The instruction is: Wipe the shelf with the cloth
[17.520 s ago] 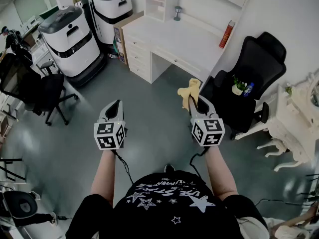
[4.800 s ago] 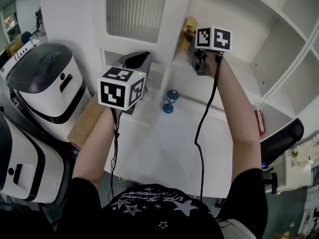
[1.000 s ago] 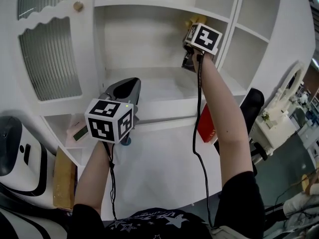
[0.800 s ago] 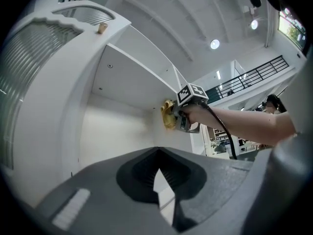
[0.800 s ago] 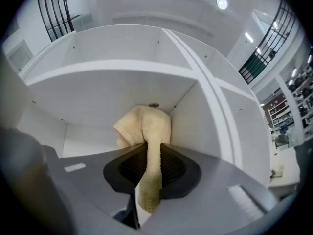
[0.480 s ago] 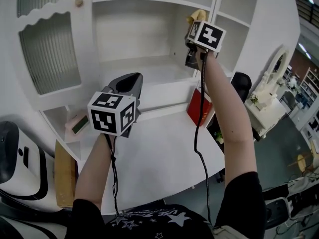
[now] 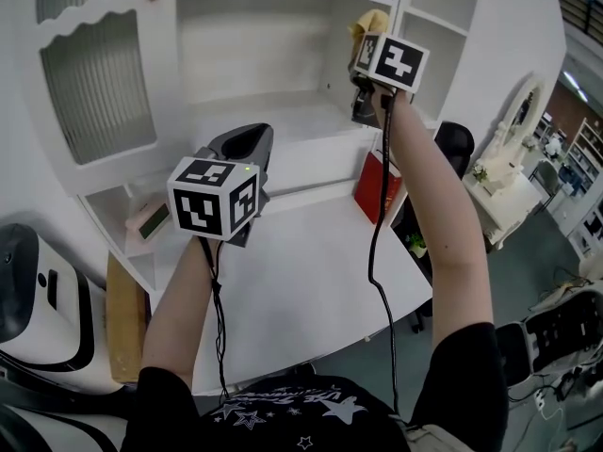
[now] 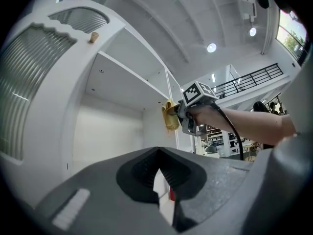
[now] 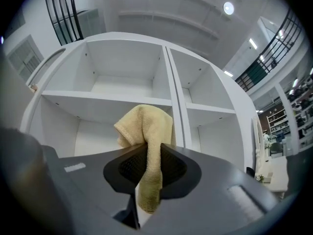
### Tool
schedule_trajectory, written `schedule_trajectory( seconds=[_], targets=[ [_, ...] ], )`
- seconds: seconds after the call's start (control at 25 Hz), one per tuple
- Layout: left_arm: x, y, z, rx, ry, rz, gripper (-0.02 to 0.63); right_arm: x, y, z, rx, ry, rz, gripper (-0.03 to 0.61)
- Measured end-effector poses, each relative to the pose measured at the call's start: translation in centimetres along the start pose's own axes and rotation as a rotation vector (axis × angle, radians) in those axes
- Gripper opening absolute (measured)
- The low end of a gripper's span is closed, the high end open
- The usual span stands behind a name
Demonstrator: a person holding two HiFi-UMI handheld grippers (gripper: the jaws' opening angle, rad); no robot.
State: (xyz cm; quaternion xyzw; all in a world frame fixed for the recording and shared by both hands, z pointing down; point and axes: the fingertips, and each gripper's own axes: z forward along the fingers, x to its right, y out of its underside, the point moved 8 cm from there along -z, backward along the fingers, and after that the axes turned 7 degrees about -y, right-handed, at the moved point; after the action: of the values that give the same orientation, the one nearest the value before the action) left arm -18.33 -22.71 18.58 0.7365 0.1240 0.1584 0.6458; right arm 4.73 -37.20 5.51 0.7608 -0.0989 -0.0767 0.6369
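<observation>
A yellow cloth is pinched in my right gripper, which is raised against the upright divider of the white shelf unit. In the right gripper view the cloth bulges above the shut jaws and hangs down between them, with the open shelf compartments behind it. My left gripper is held lower, in front of the shelf board, jaws together and holding nothing. The left gripper view shows the right gripper and the cloth at the divider.
Below the shelves lies a white desk with a red box at its back right. A small green-faced item sits in a low cubby. A ribbed-glass cabinet door is at left, a black chair at right.
The right gripper stays at the divider with the cloth, shifting only slightly. The left gripper holds its place. The head view has swung a little.
</observation>
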Motion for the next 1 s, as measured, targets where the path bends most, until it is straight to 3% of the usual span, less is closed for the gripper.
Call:
schedule_trajectory(
  seconds=[0.36,0.76,1.0],
  targets=[
    [-1.4,0.5,0.9,-0.013,-0.061,-0.002,0.002,-2.3,2.7,4.1,-0.055,-0.097,-0.040,0.081],
    [-3.2,0.4,3.5,-0.008,-0.138,-0.009,0.002,-3.6,4.1,11.8,-0.073,-0.079,-0.127,0.080],
    [-3.7,1.1,5.0,-0.020,-0.160,-0.015,0.002,-4.7,5.2,15.5,-0.075,-0.125,-0.144,0.080]
  ],
)
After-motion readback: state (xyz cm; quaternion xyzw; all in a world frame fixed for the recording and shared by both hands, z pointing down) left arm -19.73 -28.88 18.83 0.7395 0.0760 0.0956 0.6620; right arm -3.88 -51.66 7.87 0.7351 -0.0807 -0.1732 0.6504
